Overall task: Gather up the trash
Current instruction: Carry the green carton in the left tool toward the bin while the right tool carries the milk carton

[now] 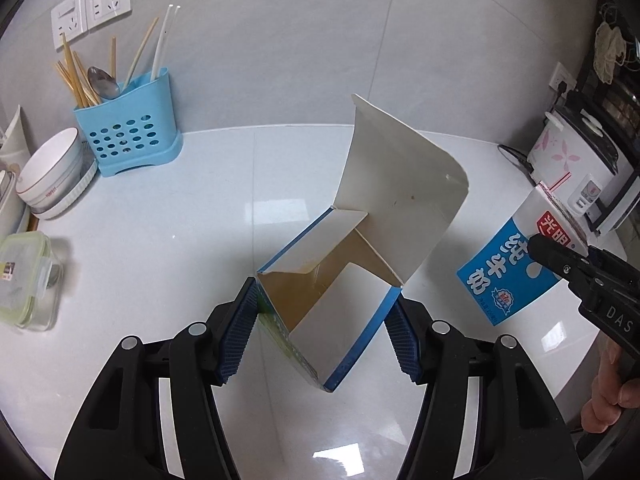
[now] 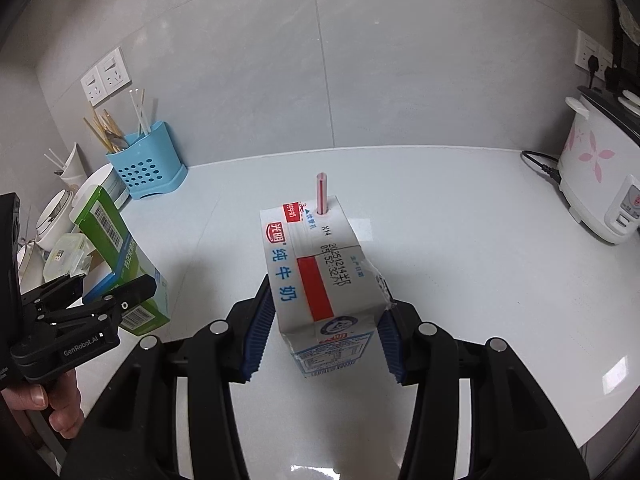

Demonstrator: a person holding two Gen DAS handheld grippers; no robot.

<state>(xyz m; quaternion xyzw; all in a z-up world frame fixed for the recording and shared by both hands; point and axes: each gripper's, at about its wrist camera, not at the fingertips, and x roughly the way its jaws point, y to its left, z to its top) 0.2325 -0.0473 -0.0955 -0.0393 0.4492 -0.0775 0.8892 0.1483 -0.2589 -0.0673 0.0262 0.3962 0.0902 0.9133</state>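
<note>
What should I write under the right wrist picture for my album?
Right gripper clamps a milk carton with a striped straw above the white counter.

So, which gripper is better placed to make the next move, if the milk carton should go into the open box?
The right gripper: it is shut on the milk carton, lifted beside the open box. The left gripper is shut on that box, its opening facing up, so it should only steady it.
</note>
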